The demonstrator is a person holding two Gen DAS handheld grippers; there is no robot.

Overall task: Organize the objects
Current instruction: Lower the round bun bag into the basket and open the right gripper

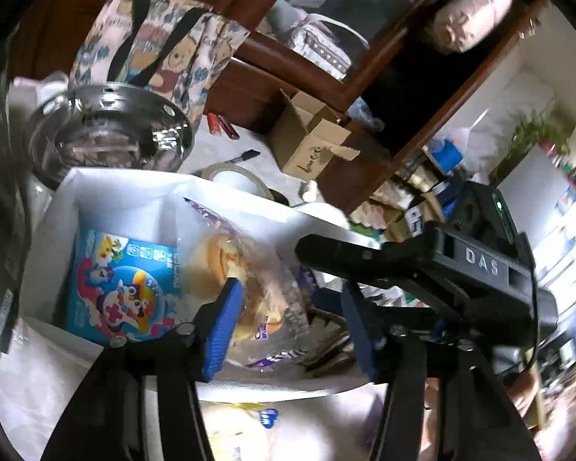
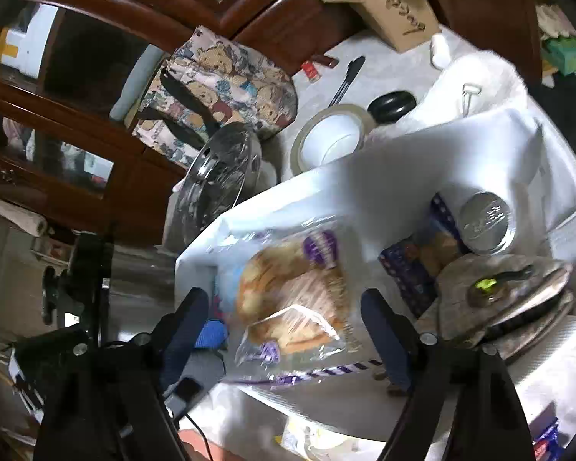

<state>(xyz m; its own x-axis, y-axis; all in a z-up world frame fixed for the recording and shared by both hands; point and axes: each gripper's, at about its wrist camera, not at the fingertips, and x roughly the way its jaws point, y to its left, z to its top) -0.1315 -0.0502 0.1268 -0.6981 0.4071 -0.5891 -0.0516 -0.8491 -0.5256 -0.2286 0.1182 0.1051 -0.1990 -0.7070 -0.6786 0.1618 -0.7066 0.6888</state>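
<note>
Left wrist view: left tool (image 1: 288, 319) sits over the white box (image 1: 126, 192) on the tabletop (image 1: 226, 146). The bag of bread rolls (image 1: 257, 299) lies between its blue pads (image 1: 222, 330). The left pad touches the plastic; the right pad appears clear of it, so I read the tool as not yet gripping, though blur leaves this uncertain. The bag leans inside the box beside a blue cartoon-printed carton (image 1: 123, 288), probably stood there to fill the free gap. The right tool crosses the frame at right, black body marked DAS.

Right wrist view: right tool (image 2: 284, 330) hovers released above the same bag (image 2: 292, 292), pads well apart on either side, nothing pinched. The bag is clear film with purple print and golden-brown rolls visible inside, crumpled at its near end. Also in the box: a silver-lidded can (image 2: 485, 223), a dark blue snack packet (image 2: 414, 269), grey flat pieces (image 2: 499, 299). A tape roll (image 2: 332, 136) and a steel bowl (image 2: 219, 180) stand outside it.
</note>
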